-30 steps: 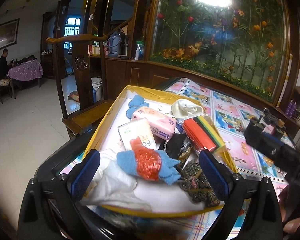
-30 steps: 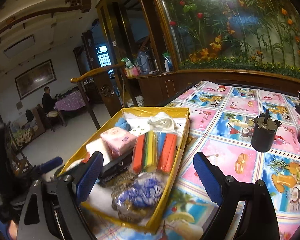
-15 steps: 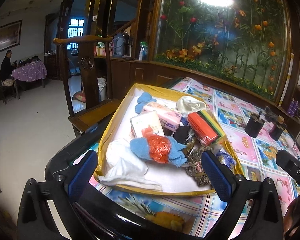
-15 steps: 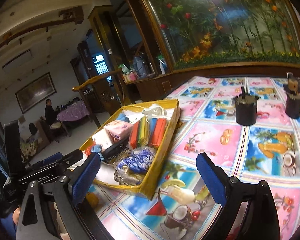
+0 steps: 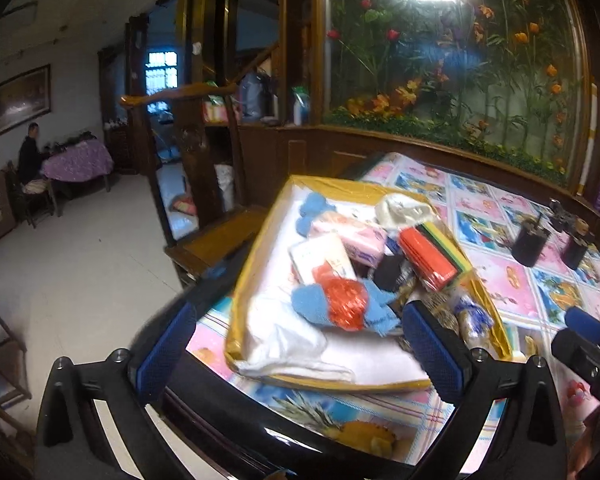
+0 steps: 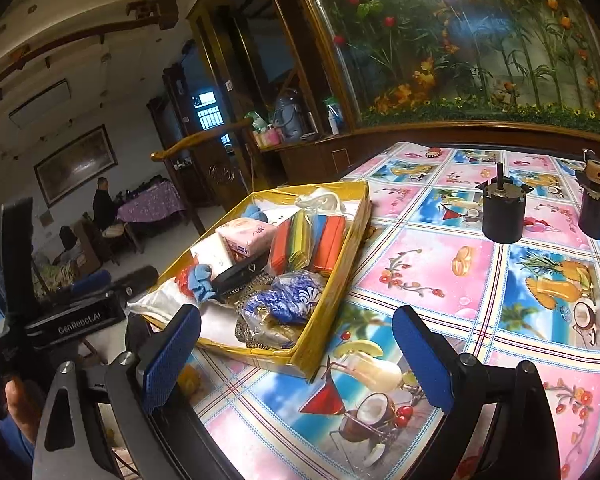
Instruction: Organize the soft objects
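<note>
Two views, left wrist first: the left gripper (image 5: pixel 296 344) is held wide apart with nothing between its pads, and it hangs short of the yellow box (image 5: pixel 256 264) on the patterned surface (image 5: pixel 512 280).
Soft objects, left view: a white cloth (image 5: pixel 288 344) is draped over the near rim of the box; a blue cloth with a red mesh bundle (image 5: pixel 340 304) lies on top of it, and tissue packs (image 5: pixel 328 256) and a stack of coloured sponges (image 5: pixel 432 256) are packed behind.
Risk, left view: the white cloth could be dragged out over the rim if a pad catches its hanging edge; the heap is loose and overlapping, so a neighbour may be lifted along with whatever is pinched.
Blur, left view: part of the heap is smeared, so exact edges cannot be judged well.
Right wrist view: the right gripper (image 6: pixel 296 348) is likewise spread fully and holds nothing; its left pad sits before the near corner of the box, its right pad over bare surface.
Soft objects, right view: a blue patterned bundle in a clear bag (image 6: pixel 284 296) lies at the near end, on a knitted piece (image 6: pixel 260 332).
Risk, right view: the light box could be shoved along the slick surface if its wall is struck; the bag may slip from the pads.
Crowding: the left gripper body is seen close at the box's near end, so a collision between the two is judged possible.
Bystanders: two dark cylinders (image 6: pixel 504 216) stand well apart and are judged safe.
</note>
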### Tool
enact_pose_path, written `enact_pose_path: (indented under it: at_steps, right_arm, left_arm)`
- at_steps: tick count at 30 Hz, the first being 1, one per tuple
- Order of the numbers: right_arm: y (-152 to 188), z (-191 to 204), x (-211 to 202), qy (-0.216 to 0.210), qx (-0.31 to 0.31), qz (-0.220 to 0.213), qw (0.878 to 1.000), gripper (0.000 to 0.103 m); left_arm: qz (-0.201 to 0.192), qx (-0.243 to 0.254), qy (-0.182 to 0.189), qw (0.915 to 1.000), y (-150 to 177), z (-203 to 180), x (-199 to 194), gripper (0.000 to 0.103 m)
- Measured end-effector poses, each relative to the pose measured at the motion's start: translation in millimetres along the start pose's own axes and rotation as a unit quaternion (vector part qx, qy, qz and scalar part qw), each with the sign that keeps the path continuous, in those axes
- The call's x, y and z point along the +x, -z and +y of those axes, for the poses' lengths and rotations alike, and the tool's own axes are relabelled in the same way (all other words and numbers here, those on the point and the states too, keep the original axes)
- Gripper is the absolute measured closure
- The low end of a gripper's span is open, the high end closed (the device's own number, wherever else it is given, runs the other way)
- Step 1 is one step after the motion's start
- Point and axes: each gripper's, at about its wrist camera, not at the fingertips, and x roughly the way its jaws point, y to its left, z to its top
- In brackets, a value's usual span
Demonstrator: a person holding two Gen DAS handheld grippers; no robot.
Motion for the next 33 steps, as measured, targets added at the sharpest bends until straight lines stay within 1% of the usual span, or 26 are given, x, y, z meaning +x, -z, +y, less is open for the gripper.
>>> enact_pose_path:
  at_steps: [2, 3, 5, 8, 11, 13, 16, 20, 24, 27, 30, 33]
  right_arm:
    - [0, 0, 0, 0.012, 0.001, 0.001, 1.0, 0.002]
    - [0, 0, 0, 0.015, 0.001, 0.002, 1.0, 0.002]
    - [-1, 0, 0, 0.018, 0.001, 0.001, 1.0, 0.002]
    - [-1, 1, 0, 0.023, -0.001, -0.001, 1.0, 0.002]
    - [-1, 1, 0, 0.024, -0.003, 0.0, 1.0, 0.002]
    - [-1, 2, 1, 0.024, -0.005, 0.002, 1.0, 0.002]
    - [-1, 4, 0, 0.024, -0.009, 0.002, 1.0, 0.002]
    - [0, 5, 0, 0.024, -0.01, 0.002, 1.0, 0.002]
    - [0, 5, 1, 0.024, -0.01, 0.002, 1.0, 0.002]
    - [0, 5, 1, 0.024, -0.01, 0.002, 1.0, 0.002]
    - [-1, 5, 1, 0.025, -0.008, 0.001, 1.0, 0.002]
    - [-1, 5, 1, 0.025, -0.006, 0.002, 1.0, 0.002]
  left_arm:
    - [-0.019, -0.004, -0.028, 0.9994, -2, -1, -5, 0.0]
    - [-0.023, -0.003, -0.035, 0.9991, -2, -1, -7, 0.0]
    - [-0.012, -0.011, -0.025, 0.9996, -2, 0, -4, 0.0]
    - [0.022, -0.02, -0.006, 0.9995, 0, 1, 7, 0.0]
    - [0.048, -0.016, -0.009, 0.9987, 2, 2, 16, 0.0]
    - [0.054, -0.015, -0.013, 0.9983, 4, 1, 19, 0.0]
    - [0.055, -0.009, -0.02, 0.9982, 6, 1, 21, 0.0]
    - [0.055, 0.011, -0.025, 0.9981, 8, -3, 21, 0.0]
    - [0.05, 0.037, -0.04, 0.9973, 9, -8, 20, 0.0]
    - [0.055, 0.048, -0.045, 0.9964, 9, -9, 20, 0.0]
    - [0.061, 0.055, -0.053, 0.9952, 10, -9, 21, 0.0]
    - [0.056, 0.058, -0.06, 0.995, 10, -8, 20, 0.0]
